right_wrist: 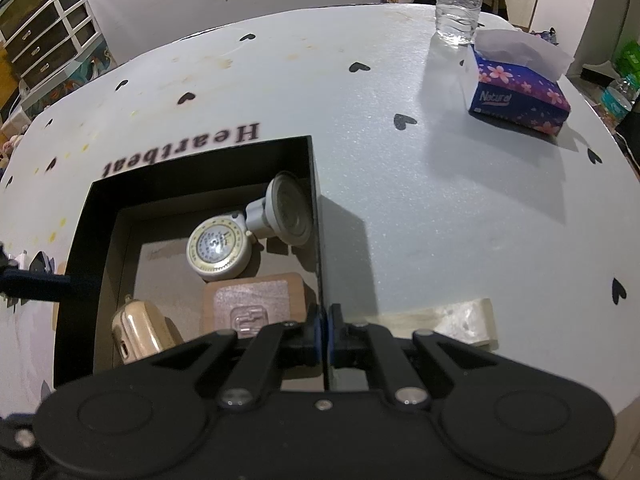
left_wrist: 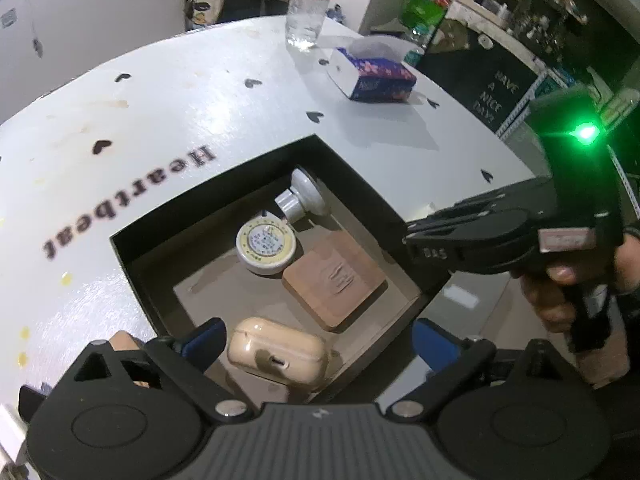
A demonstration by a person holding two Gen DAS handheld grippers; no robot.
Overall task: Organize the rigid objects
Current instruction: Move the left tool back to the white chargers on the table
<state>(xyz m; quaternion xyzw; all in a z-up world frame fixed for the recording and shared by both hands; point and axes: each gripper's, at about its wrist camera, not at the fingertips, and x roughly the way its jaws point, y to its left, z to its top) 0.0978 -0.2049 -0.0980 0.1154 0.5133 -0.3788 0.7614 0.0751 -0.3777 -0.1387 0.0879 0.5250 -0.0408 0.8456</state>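
Hovering over the near corner of the black box (left_wrist: 132, 256), the left gripper (left_wrist: 316, 344) is standing with its jaws spread wide and nothing between the pads; the beige earbud case (left_wrist: 280, 354) is lying on the box floor directly below that gap, in the near corner, its long axis running roughly across the jaws and its charging port facing the camera; it looks released rather than held. Gripping the box's right wall, the right gripper (right_wrist: 323, 332) is showing its jaws closed on the thin black edge, steadying the box on the counter (right_wrist: 400, 208); in the left wrist view it is reaching in from the right. Further in, the wooden square block (left_wrist: 336, 280) is lying flat beside the case, the round tape measure (left_wrist: 266, 248) is resting just beyond it, and the grey suction mount (left_wrist: 304, 196) is sitting in the far corner. Judging from this, the left hand is the free one for any next pick; no further loose item for sorting is showing on the counter, where a tissue box (right_wrist: 520, 92) and water bottle (right_wrist: 458, 0) are standing well apart.
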